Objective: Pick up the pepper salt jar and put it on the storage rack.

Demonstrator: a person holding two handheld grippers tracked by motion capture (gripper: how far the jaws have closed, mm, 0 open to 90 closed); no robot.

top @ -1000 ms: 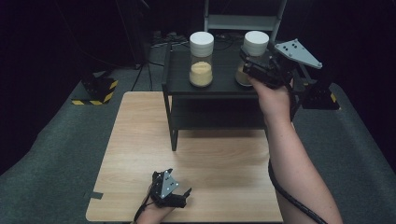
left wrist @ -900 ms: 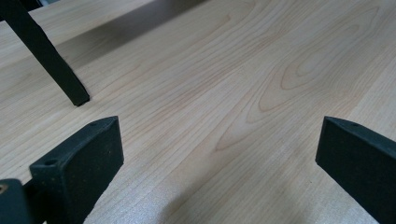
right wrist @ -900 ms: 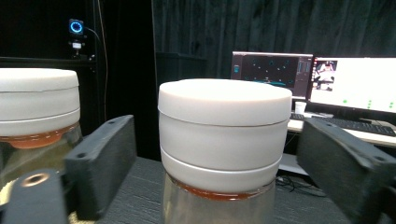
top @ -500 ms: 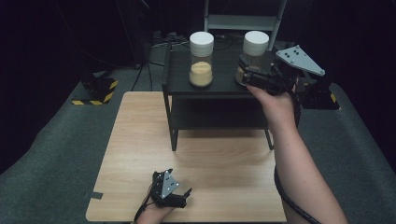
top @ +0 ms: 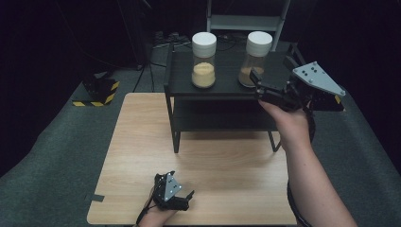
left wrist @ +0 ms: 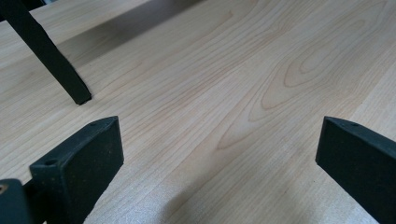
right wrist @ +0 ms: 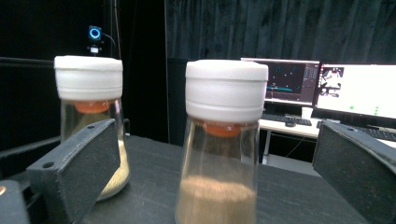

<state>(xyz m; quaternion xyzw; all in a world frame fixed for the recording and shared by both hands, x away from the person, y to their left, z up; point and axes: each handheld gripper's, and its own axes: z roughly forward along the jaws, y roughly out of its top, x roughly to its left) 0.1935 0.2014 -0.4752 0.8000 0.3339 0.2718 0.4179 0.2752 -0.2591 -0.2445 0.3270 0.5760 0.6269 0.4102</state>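
A: Right gripper (top: 257,82) is held at the front right of the rack (top: 227,92), jaws spread wide, having just been opening. Nothing is clamped. The brown jar (top: 255,59) stands on the rack's top, right side, just beyond the jaw tips.

B: Left gripper (top: 187,196)?

A: Rested on the table (top: 142,142), well in front of the rack, jaws apart, nothing between them.

B: Risks?

A: The brown jar is tall and narrow, so it could probably be tipped if it is clipped by a jaw. The yellow jar (top: 204,66) stands left of it on the same top and could be knocked if the brown jar is pushed sideways.

B: Differences between views?

A: In the right gripper view the brown jar (right wrist: 224,140) is seen dead centre between the pads (right wrist: 79,163), apart from both, with the yellow jar (right wrist: 91,116) behind the left one. An orange insert under each white cap is shown there too. The rack's lower shelf and the jar spacing are given by the high view. A rack leg (left wrist: 46,51) on bare wood is shown by the left gripper view.
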